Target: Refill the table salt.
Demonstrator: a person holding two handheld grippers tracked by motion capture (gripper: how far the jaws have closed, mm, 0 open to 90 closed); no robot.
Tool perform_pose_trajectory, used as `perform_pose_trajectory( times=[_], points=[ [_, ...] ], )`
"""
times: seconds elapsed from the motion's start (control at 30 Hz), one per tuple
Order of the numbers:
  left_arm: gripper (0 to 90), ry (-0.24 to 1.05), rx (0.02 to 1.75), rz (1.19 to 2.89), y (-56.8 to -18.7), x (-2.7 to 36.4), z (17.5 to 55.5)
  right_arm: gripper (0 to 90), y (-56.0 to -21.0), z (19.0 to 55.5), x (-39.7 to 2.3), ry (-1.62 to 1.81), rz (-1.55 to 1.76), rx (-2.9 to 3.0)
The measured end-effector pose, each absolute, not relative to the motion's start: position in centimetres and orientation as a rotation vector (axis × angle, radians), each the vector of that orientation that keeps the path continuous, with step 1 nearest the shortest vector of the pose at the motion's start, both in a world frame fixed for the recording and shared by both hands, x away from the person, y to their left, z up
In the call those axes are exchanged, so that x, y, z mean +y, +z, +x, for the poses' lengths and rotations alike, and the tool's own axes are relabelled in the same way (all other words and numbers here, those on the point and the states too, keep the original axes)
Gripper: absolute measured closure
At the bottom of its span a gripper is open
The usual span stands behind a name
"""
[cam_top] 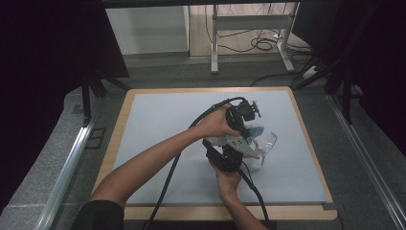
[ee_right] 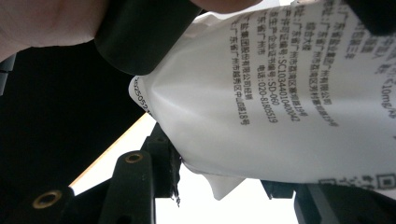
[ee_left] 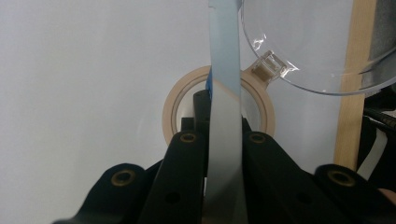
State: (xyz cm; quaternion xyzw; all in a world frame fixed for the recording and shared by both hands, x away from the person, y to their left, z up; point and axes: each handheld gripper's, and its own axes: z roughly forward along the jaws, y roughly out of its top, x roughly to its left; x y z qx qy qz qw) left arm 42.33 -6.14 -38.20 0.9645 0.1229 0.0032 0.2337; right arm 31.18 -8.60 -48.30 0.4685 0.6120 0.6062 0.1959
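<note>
Two grippers meet over the middle of the table [cam_top: 143, 120]: your left gripper [ee_left: 223, 140] is clamped on the thin edge of a white packet [ee_right: 280, 93], whose long side runs straight up between its jaws, above a tape roll [ee_left: 170, 109] and beside a clear bowl [ee_left: 322, 51]. Your right gripper [ee_right: 219, 182] pinches the packet's lower corner from below, so any tear would run between the two grips.

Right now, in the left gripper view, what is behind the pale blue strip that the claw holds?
Behind the pale blue strip lies a roll of tape flat on the white mat, with a clear plastic container farther back. The strip covers the roll's middle.
</note>
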Motion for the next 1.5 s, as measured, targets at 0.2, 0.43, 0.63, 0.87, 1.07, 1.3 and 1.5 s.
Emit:
perform_pose_trajectory(
  times=[0.2,0.43,0.63,0.87,1.07,1.3,1.5],
  points=[
    [90.0,0.012,0.328,2.651,-38.11,-6.18,42.40,55.8,-48.24,31.21,-8.63,1.699,1.315,1.716],
    [90.0,0.012,0.330,2.655,-37.87,-6.28,42.34,55.9,-48.00,31.17,-8.67,1.706,1.321,1.705],
    [90.0,0.008,0.329,2.663,-38.03,-6.28,42.40,55.9,-48.07,31.19,-8.59,1.713,1.336,1.703],
    [90.0,0.006,0.334,2.655,-38.18,-6.11,42.45,56.0,-48.19,31.25,-8.53,1.704,1.329,1.712],
    [90.0,0.000,0.340,2.647,-38.42,-5.95,42.51,55.9,-48.34,31.28,-8.49,1.695,1.329,1.722],
    [89.9,-0.004,0.341,2.643,-38.63,-5.72,42.60,55.8,-48.52,31.34,-8.42,1.690,1.325,1.737],
    [89.9,-0.011,0.357,2.619,-38.84,-5.51,42.49,55.6,-48.72,31.28,-8.39,1.678,1.313,1.751]
  ],
)
